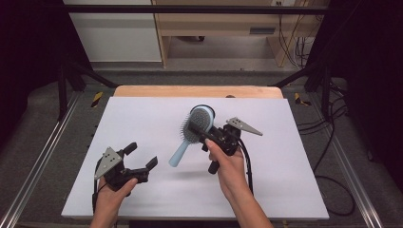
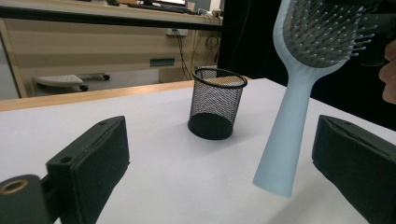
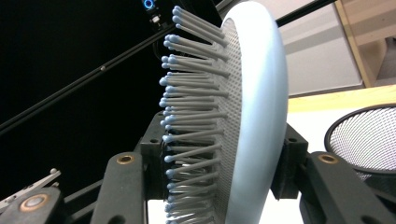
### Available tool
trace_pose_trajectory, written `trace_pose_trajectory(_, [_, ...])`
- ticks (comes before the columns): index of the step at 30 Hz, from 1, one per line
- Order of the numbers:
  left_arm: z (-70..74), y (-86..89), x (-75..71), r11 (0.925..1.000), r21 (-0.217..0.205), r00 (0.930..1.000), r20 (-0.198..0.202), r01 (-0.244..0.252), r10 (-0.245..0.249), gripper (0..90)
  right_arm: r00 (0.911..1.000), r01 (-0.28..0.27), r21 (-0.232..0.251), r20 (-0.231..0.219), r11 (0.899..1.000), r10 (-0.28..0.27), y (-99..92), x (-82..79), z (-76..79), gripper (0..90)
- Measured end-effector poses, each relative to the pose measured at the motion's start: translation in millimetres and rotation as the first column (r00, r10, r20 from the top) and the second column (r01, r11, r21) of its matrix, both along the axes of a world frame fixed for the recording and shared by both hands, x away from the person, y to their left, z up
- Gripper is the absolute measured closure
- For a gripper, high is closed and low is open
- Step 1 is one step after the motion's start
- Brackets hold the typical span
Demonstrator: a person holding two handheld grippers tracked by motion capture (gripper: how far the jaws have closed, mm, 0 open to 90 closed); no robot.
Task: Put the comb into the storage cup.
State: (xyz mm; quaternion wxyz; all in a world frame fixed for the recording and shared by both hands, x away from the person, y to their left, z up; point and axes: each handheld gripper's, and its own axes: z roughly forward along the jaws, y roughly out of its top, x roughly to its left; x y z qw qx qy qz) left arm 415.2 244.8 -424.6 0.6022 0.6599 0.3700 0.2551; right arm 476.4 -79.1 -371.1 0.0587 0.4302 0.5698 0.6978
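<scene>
A light blue hairbrush (image 1: 180, 153) hangs above the white table, handle pointing down and toward the left. My right gripper (image 1: 198, 128) is shut on its oval head, one pad in the bristles and one on the smooth back (image 3: 254, 116). In the right gripper view that gripper (image 3: 223, 161) clamps the head edge-on. My left gripper (image 1: 141, 155) stands open near the table's front left, with nothing between its pads. In the left gripper view the brush handle (image 2: 287, 140) hangs just inside the right jaw of my left gripper (image 2: 224, 144), touching neither pad.
A black mesh pen cup (image 2: 217, 105) stands upright toward the table's far side, behind the brush; part of its rim shows in the right gripper view (image 3: 369, 140). The white sheet (image 1: 142, 118) covers a wooden table (image 1: 197, 91). Metal frame rails run along both sides.
</scene>
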Motion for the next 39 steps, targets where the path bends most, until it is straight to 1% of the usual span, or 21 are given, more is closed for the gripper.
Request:
trace_pose_trajectory(2, [-1.0, 6.2, -1.5, 0.9998, -0.004, 0.9997, -0.009, -0.021, 0.021, 3.6, 1.0, 0.006, 0.0, 0.003, 1.0, -0.006, -0.7, 1.6, 2.4, 50.8])
trace_pose_trajectory(4, [-3.5, 13.1, -4.3, 0.9983, 0.011, 0.9983, -0.01, -0.058, 0.058, 3.5, 0.9999, 0.012, 0.002, 0.005, 1.0, -0.012, -1.1, 3.5, 5.2, 50.7])
trace_pose_trajectory(6, [-7.6, 20.2, -8.0, 0.996, 0.008, 0.9958, -0.021, -0.088, 0.089, 3.5, 0.9998, 0.02, 0.006, 0.005, 1.0, -0.02, -1.4, 5.6, 7.6, 50.7])
trace_pose_trajectory(7, [-7.6, 20.2, -8.0, 0.996, 0.008, 0.9958, -0.021, -0.088, 0.089, 3.5, 0.9997, 0.024, 0.008, 0.007, 1.0, -0.024, -1.3, 6.8, 8.6, 50.7])
trace_pose_trajectory(8, [-12.3, 27.3, -11.4, 0.9936, 0.011, 0.9933, -0.026, -0.112, 0.113, 3.5, 0.9996, 0.027, 0.008, 0.004, 1.0, -0.027, -1.3, 7.9, 9.9, 50.7])
trace_pose_trajectory(9, [-12.3, 27.3, -11.4, 0.9936, 0.011, 0.9933, -0.026, -0.112, 0.113, 3.5, 0.9995, 0.03, 0.011, 0.002, 0.999, -0.03, -0.9, 9.1, 11.3, 50.7])
trace_pose_trajectory(10, [-15.9, 33.2, -11.2, 0.9913, 0.012, 0.9909, -0.031, -0.131, 0.131, 3.4, 0.9995, 0.032, 0.011, 0.007, 0.999, -0.032, -0.5, 10.8, 12.7, 50.6])
trace_pose_trajectory(12, [-16.9, 35.8, -9.4, 0.99, 0.006, 0.9893, -0.037, -0.141, 0.141, 3.5, 0.9993, 0.036, 0.013, 0.01, 0.999, -0.037, 0.2, 12.3, 14.2, 50.6])
trace_pose_trajectory(14, [-19.3, 41.7, -6.0, 0.9856, -0.016, 0.9844, -0.055, -0.168, 0.167, 4.2, 0.9987, 0.05, 0.004, 0.01, 0.999, -0.05, 4.0, 18.0, 19.6, 50.6])
trace_pose_trajectory(16, [-19.6, 42.8, -5.9, 0.9857, -0.009, 0.9847, -0.049, -0.168, 0.167, 4.0, 0.9983, 0.056, 0.001, 0.014, 0.998, -0.056, 5.0, 20.7, 21.2, 50.5])
trace_pose_trajectory(17, [-19.9, 44.7, -5.7, 0.9845, 0.002, 0.9837, -0.039, -0.175, 0.175, 3.9, 0.9978, 0.065, 0.008, 0.01, 0.998, -0.065, 6.3, 27.4, 24.6, 50.5])
trace_pose_trajectory(20, [-21.3, 45.6, -4.5, 0.9835, 0.003, 0.9826, -0.043, -0.181, 0.181, 3.9, 0.997, 0.077, 0.009, 0.01, 0.997, -0.077, 7.0, 35.6, 28.8, 50.4])
trace_pose_trajectory(21, [-21.3, 45.6, -4.5, 0.9835, 0.003, 0.9826, -0.043, -0.181, 0.181, 3.9, 0.997, 0.077, 0.009, 0.01, 0.997, -0.077, 7.0, 35.6, 28.8, 50.4])
trace_pose_trajectory(22, [-22.1, 45.1, -3.6, 0.9839, 0.01, 0.9829, -0.045, -0.178, 0.179, 3.9, 0.9964, 0.083, 0.01, 0.011, 0.996, -0.084, 6.9, 42.1, 30.7, 50.5])
trace_pose_trajectory(25, [-22.5, 44.8, -2.7, 0.9845, 0.017, 0.9837, -0.042, -0.175, 0.175, 3.8, 0.9961, 0.088, 0.015, 0.007, 0.996, -0.088, 7.2, 46.7, 31.7, 50.5])
trace_pose_trajectory(26, [-23.0, 44.8, -2.0, 0.9843, 0.022, 0.9837, -0.038, -0.175, 0.176, 3.8, 0.9953, 0.097, 0.018, 0.005, 0.995, -0.097, 7.6, 52.4, 33.7, 50.4])
trace_pose_trajectory(32, [-23.8, 46.5, -1.0, 0.9831, 0.02, 0.9823, -0.04, -0.182, 0.183, 3.7, 0.9925, 0.122, 0.037, 0.006, 0.992, -0.122, 5.8, 63.8, 39.7, 50.4])
trace_pose_trajectory(33, [-24.0, 47.3, -1.1, 0.9832, 0.018, 0.9824, -0.041, -0.181, 0.182, 3.8, 0.9911, 0.132, 0.048, 0.006, 0.99, -0.133, 4.2, 69.6, 43.6, 50.3])
trace_pose_trajectory(34, [-24.0, 47.3, -1.1, 0.9832, 0.018, 0.9824, -0.041, -0.181, 0.182, 3.8, 0.9911, 0.132, 0.048, 0.006, 0.99, -0.133, 4.2, 69.6, 43.6, 50.3])
trace_pose_trajectory(36, [-24.3, 47.4, -1.0, 0.9841, 0.018, 0.9832, -0.044, -0.177, 0.177, 3.8, 0.9894, 0.145, 0.06, 0.002, 0.988, -0.145, 3.1, 75.0, 47.6, 50.3])
trace_pose_trajectory(39, [-24.8, 47.3, -0.4, 0.9856, 0.018, 0.9845, -0.048, -0.168, 0.169, 3.7, 0.9879, 0.154, 0.059, 0.008, 0.986, -0.155, 2.3, 79.4, 52.6, 50.3])
